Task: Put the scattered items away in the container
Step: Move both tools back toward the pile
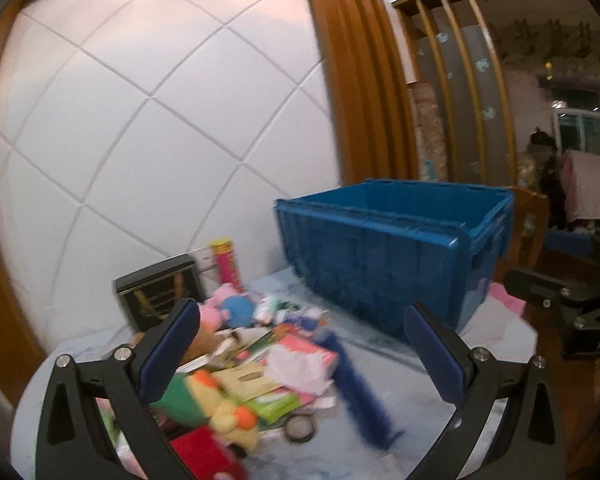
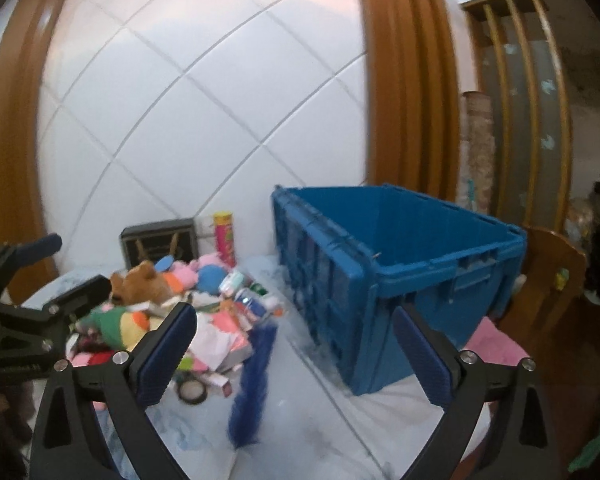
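**Blue Crate, Bright Clutter on a Pale Marbled Top**

The crate (image 2: 396,280) is solid blue, inside and out. The table (image 2: 320,432) is white with faint blue-grey marbling. In the pile: a dark blue fuzzy strip (image 2: 254,376), a brown plush bear (image 2: 140,284), a green, yellow and orange plush (image 1: 216,404), pink and light-blue soft toys (image 1: 230,308), and a red box (image 1: 204,456). A tube (image 2: 225,238) is pink with a yellow cap. A black box (image 1: 160,296) carries gold markings. Both grippers (image 1: 300,356) (image 2: 294,354) are black with dark blue pads. The wall (image 1: 140,120) is white, crossed by diagonal lines, framed in orange-brown wood.
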Demonstrator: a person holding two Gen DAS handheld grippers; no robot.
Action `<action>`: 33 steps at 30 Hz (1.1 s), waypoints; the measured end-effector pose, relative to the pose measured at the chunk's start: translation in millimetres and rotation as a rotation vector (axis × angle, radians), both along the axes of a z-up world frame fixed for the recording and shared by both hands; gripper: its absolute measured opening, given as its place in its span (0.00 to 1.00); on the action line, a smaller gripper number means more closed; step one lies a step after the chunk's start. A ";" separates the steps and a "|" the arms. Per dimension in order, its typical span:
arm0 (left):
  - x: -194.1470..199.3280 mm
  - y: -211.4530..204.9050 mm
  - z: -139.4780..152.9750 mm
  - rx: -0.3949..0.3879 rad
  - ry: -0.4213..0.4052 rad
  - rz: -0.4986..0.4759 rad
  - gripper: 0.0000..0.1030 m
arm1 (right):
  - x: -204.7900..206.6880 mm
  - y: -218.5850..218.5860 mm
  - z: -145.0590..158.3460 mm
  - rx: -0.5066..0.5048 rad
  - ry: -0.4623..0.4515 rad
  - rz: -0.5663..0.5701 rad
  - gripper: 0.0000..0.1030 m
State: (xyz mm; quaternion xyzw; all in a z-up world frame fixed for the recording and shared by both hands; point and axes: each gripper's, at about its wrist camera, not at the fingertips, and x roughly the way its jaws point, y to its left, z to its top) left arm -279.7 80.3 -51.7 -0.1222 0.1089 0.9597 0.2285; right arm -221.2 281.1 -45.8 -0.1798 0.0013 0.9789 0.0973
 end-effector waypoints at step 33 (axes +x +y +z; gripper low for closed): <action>1.5 -196.2 -166.9 -0.052 -0.233 0.330 1.00 | -132.0 -53.4 -196.3 -0.062 -0.443 0.119 0.97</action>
